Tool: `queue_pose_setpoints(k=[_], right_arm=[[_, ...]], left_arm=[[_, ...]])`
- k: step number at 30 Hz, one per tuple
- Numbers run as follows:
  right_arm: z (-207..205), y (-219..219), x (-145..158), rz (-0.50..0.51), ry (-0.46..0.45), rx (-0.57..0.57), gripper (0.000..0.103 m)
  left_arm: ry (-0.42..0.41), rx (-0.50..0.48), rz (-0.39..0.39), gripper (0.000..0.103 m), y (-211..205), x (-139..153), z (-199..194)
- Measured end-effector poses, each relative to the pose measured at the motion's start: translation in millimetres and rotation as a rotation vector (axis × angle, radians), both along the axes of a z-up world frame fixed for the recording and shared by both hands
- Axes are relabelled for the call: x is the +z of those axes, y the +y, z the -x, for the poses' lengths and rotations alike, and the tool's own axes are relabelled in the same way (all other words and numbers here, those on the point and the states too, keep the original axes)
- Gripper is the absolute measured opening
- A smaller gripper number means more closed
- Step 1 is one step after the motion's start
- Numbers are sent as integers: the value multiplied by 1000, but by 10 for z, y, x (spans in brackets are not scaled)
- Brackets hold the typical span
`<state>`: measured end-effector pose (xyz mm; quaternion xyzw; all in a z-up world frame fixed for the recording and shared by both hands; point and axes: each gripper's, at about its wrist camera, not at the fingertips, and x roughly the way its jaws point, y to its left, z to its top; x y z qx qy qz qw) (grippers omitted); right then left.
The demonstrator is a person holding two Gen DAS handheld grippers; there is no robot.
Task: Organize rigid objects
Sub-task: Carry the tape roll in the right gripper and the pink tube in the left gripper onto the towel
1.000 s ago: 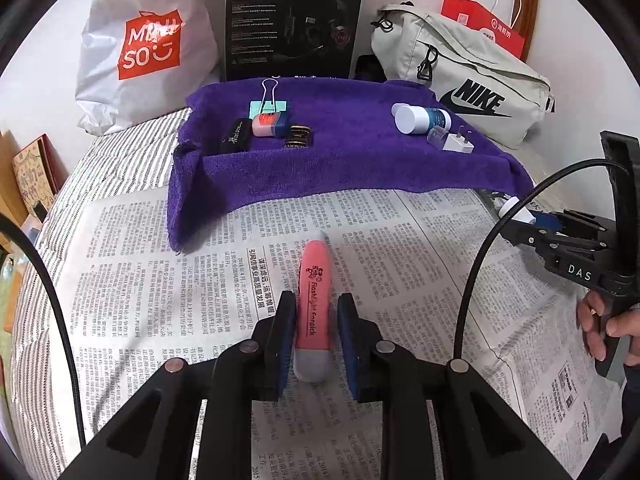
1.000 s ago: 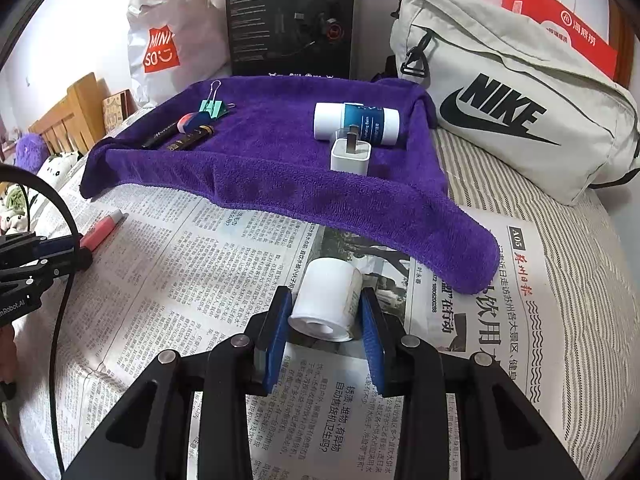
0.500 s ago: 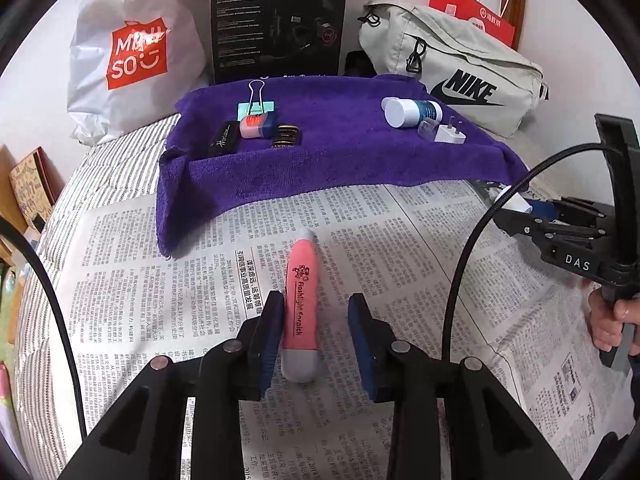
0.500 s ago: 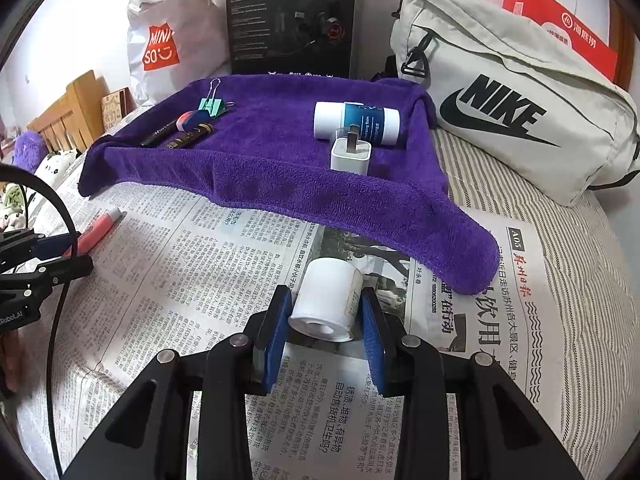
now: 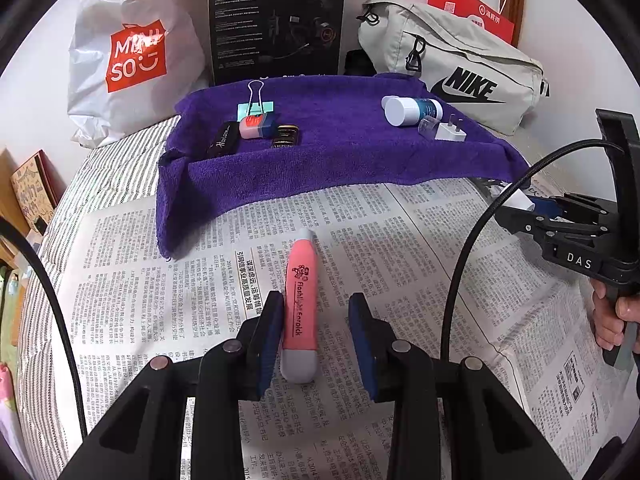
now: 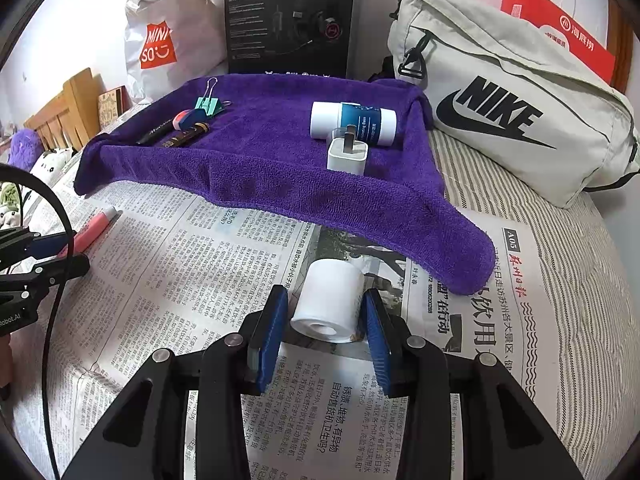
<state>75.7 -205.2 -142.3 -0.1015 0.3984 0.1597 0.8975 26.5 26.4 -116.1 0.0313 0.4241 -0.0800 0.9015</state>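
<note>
Bracketing both targets with loose tongs, we judge the step in hand to be a double pick-up for the purple towel [image 5: 340, 152] at the far side.

The left gripper [image 5: 316, 308] stands released: the pink earpick [image 5: 301, 300] lies flat on the newspaper [image 5: 400, 240], touching the left pad, with the right pad clearly apart. We should shift a little left so the stick sits centred, then close on its pink middle, not the grey end cap, so it cannot swing.

The right gripper [image 6: 324, 308] also looks released, though only just. The white paper roll [image 6: 328, 300] rests on the newspaper between the pads, with a sliver of gap on the left and the right pad nearly touching. We should squeeze gently across its round wall, since it could roll out or crush.

The stick reads "Flashlight Earpick". Behind the towel stand a white bag [image 5: 132, 60] marked "MINISO", a black box [image 5: 276, 20] marked "HECATE" and "G2", and a pale bag [image 5: 460, 72] marked "NIKE". The right gripper's body shows "DAS" in the left view. The newspaper carries Chinese print and "A05" at the right.
</note>
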Motion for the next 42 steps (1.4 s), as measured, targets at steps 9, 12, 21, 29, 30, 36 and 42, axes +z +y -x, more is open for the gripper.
queue_pose_setpoints(k=[9, 12, 21, 29, 30, 36, 42], right_arm=[[-16, -51, 5, -35, 12, -9, 33], [-33, -68, 11, -47, 23, -16, 33], [-23, -36, -1, -28, 11, -22, 33], [-24, -28, 1, -22, 9, -21, 33], [-28, -33, 3, -25, 11, -20, 33], [-63, -73, 70, -34, 50, -4, 32], [-12, -84, 279, -54, 35, 12, 32]], left_arm=[[15, 47, 68, 15, 136, 9, -15], [20, 44, 100, 15, 178, 0, -20], [24, 38, 48, 16, 103, -1, -49], [47, 37, -32, 15, -2, 2, -89], [52, 40, -20, 15, 14, 8, -96], [93, 51, 24, 15, 83, 57, -107], [95, 58, 55, 15, 131, 184, -74]])
